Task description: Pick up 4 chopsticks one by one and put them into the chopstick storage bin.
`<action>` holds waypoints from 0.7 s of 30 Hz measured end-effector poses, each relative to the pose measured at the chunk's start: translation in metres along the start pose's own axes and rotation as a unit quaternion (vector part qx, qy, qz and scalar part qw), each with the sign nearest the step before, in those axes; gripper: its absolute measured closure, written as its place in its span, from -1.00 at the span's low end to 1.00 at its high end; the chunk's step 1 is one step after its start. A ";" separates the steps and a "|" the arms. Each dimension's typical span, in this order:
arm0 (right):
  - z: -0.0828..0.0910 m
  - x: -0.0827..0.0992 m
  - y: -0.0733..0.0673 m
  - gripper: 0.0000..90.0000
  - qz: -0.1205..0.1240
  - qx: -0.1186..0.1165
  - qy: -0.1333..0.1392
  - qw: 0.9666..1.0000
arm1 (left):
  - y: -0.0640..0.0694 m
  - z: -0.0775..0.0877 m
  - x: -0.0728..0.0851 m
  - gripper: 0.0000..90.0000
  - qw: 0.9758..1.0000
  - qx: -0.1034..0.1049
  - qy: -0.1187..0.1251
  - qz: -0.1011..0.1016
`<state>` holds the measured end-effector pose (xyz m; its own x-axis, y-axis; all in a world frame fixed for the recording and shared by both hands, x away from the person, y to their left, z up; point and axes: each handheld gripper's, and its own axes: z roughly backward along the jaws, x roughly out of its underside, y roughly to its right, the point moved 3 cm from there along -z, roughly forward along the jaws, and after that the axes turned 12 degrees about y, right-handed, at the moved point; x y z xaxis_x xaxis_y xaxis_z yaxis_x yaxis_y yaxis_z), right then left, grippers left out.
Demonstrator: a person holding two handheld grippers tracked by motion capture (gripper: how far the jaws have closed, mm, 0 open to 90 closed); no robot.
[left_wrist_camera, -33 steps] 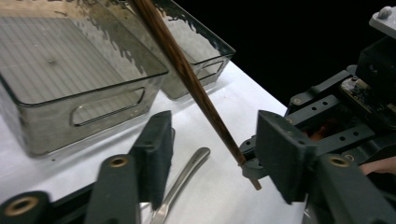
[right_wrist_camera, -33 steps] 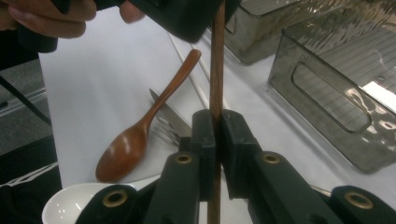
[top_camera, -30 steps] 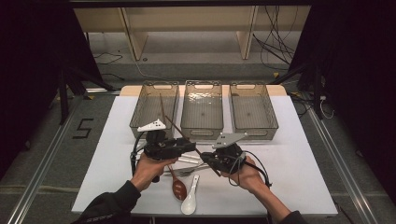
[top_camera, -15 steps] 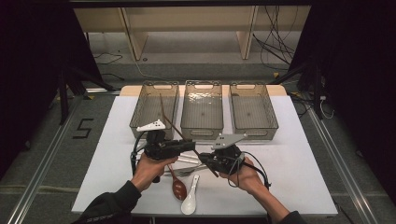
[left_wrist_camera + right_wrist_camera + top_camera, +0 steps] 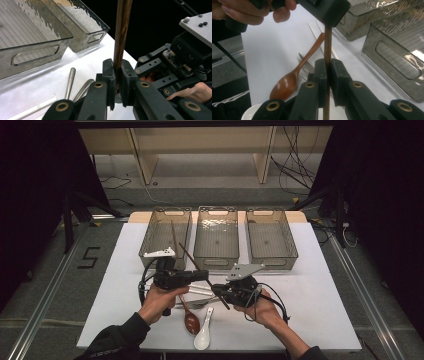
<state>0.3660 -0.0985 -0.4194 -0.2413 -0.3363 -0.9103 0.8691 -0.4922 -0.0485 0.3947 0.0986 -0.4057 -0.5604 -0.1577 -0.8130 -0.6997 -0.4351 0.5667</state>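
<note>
Dark wooden chopstick (image 5: 200, 270) runs slanting across the lower middle of the high view, above the white tabletop (image 5: 325, 310), gripped at once by both grippers. Left gripper (image 5: 204, 275), whose fingers have just been closing, clamps it. Below lie a brown spoon (image 5: 190, 319) and a white spoon (image 5: 203, 338). Right gripper (image 5: 218, 290), lower centre, pinches the same stick, fingers closed tight.
</note>
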 end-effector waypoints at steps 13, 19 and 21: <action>0.027 0.007 0.024 0.01 -0.037 0.016 -0.022 0.999 | -0.020 0.042 -0.051 0.87 0.998 -0.054 0.030 -0.030; 0.040 0.014 0.032 -0.10 -0.054 0.033 -0.031 0.997 | -0.042 0.062 -0.082 0.87 0.995 -0.086 0.042 -0.025; 0.044 0.016 0.034 -0.13 -0.060 0.036 -0.032 0.997 | -0.050 0.067 -0.092 0.87 0.994 -0.099 0.046 -0.024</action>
<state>0.3721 -0.1560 -0.4178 -0.3701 -0.3216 -0.8715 0.8001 -0.5870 -0.1232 0.4515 0.1945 -0.3498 -0.4796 -0.2097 -0.8520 -0.6177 -0.6090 0.4976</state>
